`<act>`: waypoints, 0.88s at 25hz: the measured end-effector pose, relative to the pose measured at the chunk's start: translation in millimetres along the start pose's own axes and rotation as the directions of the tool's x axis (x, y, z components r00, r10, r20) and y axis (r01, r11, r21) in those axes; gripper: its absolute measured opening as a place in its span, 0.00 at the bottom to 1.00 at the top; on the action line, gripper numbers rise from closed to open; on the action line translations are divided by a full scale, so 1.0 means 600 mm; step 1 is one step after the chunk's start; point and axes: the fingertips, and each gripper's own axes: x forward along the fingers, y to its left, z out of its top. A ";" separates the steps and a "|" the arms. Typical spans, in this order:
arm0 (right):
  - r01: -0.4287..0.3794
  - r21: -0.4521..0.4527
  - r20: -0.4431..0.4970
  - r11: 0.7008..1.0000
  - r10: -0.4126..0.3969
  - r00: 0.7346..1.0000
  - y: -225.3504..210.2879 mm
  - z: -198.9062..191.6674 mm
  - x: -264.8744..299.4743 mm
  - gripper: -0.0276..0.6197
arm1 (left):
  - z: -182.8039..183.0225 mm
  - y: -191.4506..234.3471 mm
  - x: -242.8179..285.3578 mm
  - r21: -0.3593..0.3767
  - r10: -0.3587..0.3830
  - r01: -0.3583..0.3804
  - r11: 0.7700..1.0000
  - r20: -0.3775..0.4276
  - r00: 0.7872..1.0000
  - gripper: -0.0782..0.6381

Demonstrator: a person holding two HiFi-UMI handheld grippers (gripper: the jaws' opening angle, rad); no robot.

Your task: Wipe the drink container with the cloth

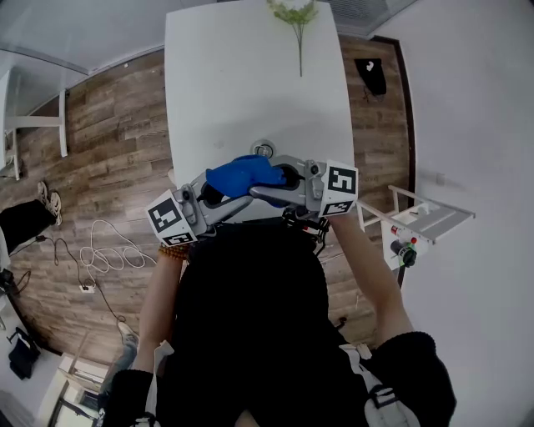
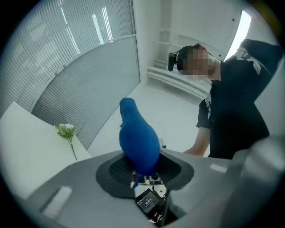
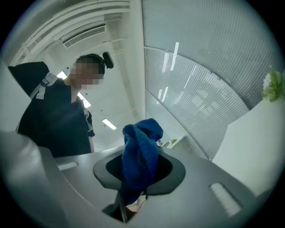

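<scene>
cloth (image 1: 242, 175): blue, bunched, held up btw. both claws near the chest, over the table's near edge.
right gripper (image 3: 136, 178): jaws almost together, pinching the cloth; cloth stands up out of them.
left gripper (image 2: 144, 171): jaws partway apart, closed round the thick other end of the cloth.
drink container (image 1: 264, 150): small round rim seen from above, on table (image 1: 217, 75), just beyond cloth; contact can't be told.
flower (image 1: 294, 17): far end of table, well apart.

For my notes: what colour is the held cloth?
Deep blue; the fluffy cloth shows best in the right gripper view.
</scene>
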 end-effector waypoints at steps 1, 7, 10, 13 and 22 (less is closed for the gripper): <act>0.007 -0.015 -0.022 1.000 -0.007 1.000 0.000 -0.006 0.000 0.20 | -0.003 -0.001 -0.004 -0.011 0.003 -0.003 1.000 0.007 1.000 0.42; 0.144 -0.213 -0.218 0.966 -0.191 0.957 -0.049 -0.036 -0.054 0.36 | -0.010 0.045 -0.060 -0.057 0.138 -0.138 0.989 -0.003 0.990 0.39; 0.212 -0.426 -0.396 0.880 -0.392 0.831 -0.112 -0.072 -0.122 0.42 | -0.043 0.125 -0.103 0.046 0.381 -0.379 0.924 -0.148 0.912 0.39; 0.123 -0.611 -0.568 0.782 -0.541 0.620 -0.173 -0.129 -0.181 0.44 | -0.117 0.200 -0.130 0.295 0.599 -0.521 0.801 -0.393 0.698 0.39; -0.090 -0.652 -0.698 0.753 -0.551 0.457 -0.220 -0.218 -0.173 0.45 | -0.227 0.243 -0.041 0.555 0.631 -0.306 0.774 -0.634 0.446 0.40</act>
